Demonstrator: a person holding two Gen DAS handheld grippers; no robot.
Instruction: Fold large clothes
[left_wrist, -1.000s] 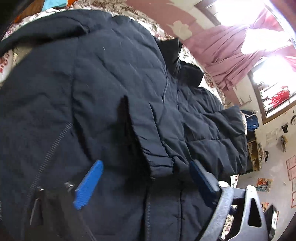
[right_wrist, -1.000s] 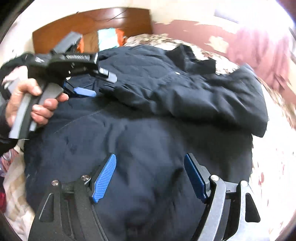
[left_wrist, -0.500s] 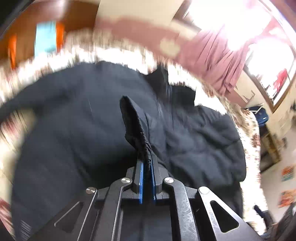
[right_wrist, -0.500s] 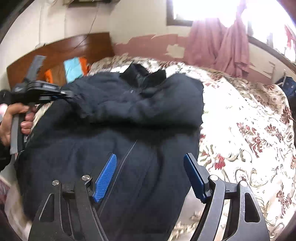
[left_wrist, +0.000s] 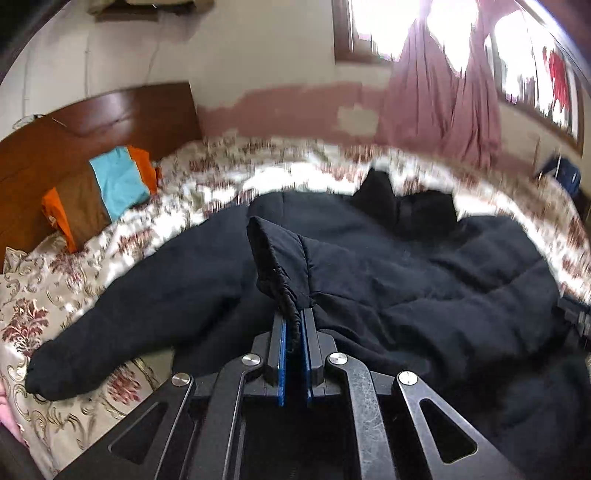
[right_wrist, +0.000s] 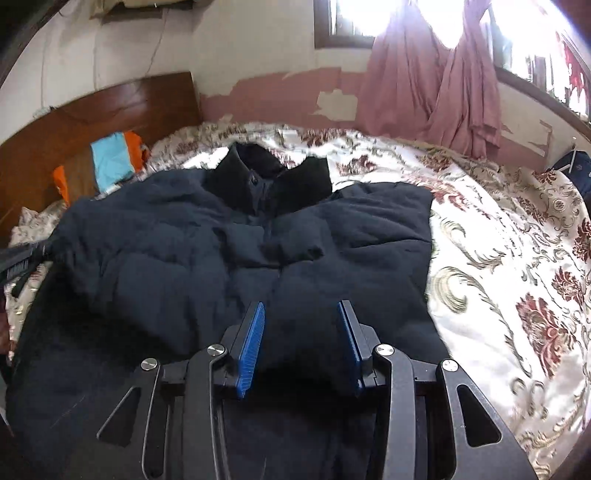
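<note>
A dark navy padded jacket (right_wrist: 166, 240) lies front up on the bed, with its black collar (right_wrist: 273, 177) at the far end. My left gripper (left_wrist: 293, 317) is shut on a sleeve cuff (left_wrist: 280, 258) and holds it up off the jacket body (left_wrist: 424, 280). The other sleeve (left_wrist: 110, 332) trails left onto the bedspread. My right gripper (right_wrist: 301, 314) hovers over the jacket's near part. Its jaws are closing, with fabric lying under the gap and neither blue pad pressing on it. The left gripper (right_wrist: 22, 258) shows at the right wrist view's left edge.
A floral cream and red bedspread (right_wrist: 498, 258) covers the bed. A wooden headboard (left_wrist: 92, 122) stands at the far left, with a folded orange, turquoise and brown cloth (left_wrist: 110, 184) against it. Pink curtains (right_wrist: 424, 92) hang under bright windows.
The left gripper's jaws closed on the sleeve cuff and lifted it. The right gripper swung right along the jacket toward the bed's open side, and its jaws narrowed.
</note>
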